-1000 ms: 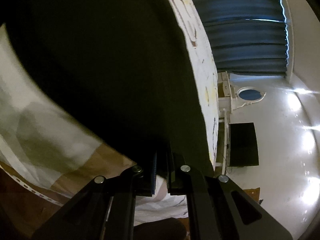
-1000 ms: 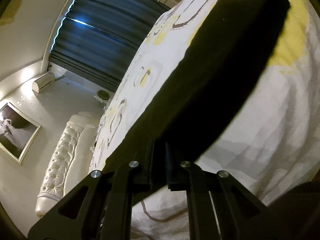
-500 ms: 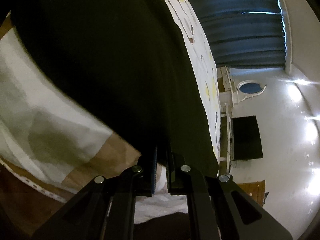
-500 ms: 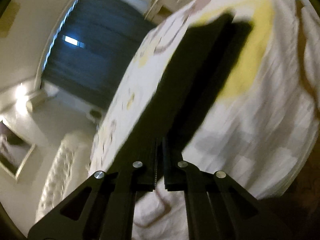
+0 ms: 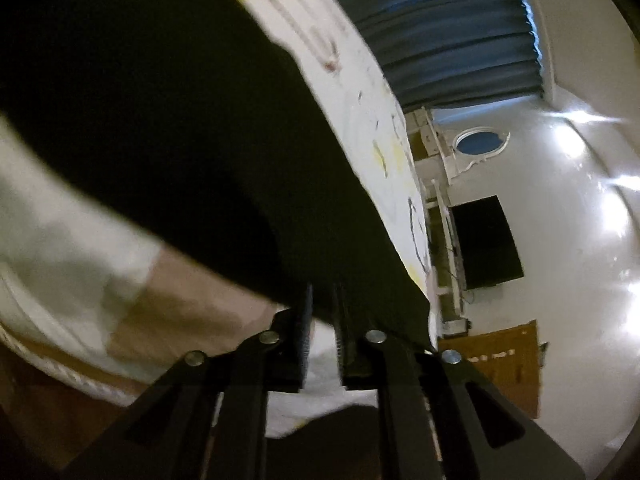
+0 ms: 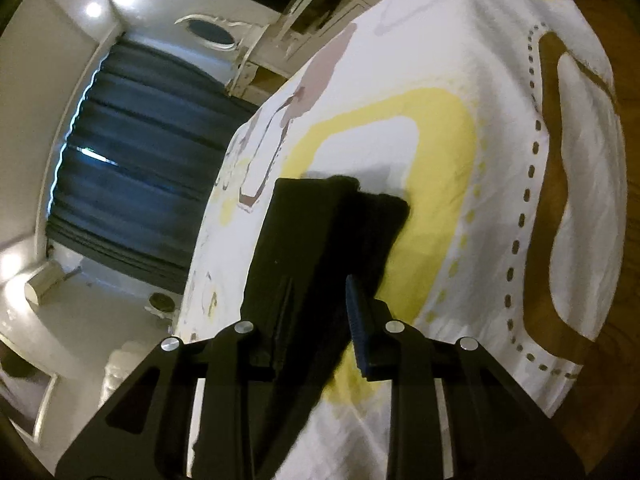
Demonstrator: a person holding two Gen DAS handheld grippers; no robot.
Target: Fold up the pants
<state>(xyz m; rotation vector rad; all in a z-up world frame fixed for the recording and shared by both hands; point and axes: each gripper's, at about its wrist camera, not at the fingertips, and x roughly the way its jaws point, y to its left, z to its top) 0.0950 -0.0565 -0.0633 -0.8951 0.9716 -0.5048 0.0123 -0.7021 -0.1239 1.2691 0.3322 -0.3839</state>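
On the white and yellow bed cover (image 6: 448, 128) the black pants (image 6: 316, 240) are lying folded, and both the left gripper (image 5: 322, 320) and right gripper (image 6: 320, 312) are opening, so they should be letting go slowly and backing away gently.

Black pants (image 6: 320, 232) on a white bedspread (image 6: 460, 60) — printed with yellow rounded bands, mauve and brown outlines, a dotted grey-brown line. Dark blue pleated curtain (image 6: 132, 160). Black grippers — left (image 5: 322, 312), right (image 6: 320, 308) with a blue ribbed pad. Brown wooden floor (image 6: 616, 280).
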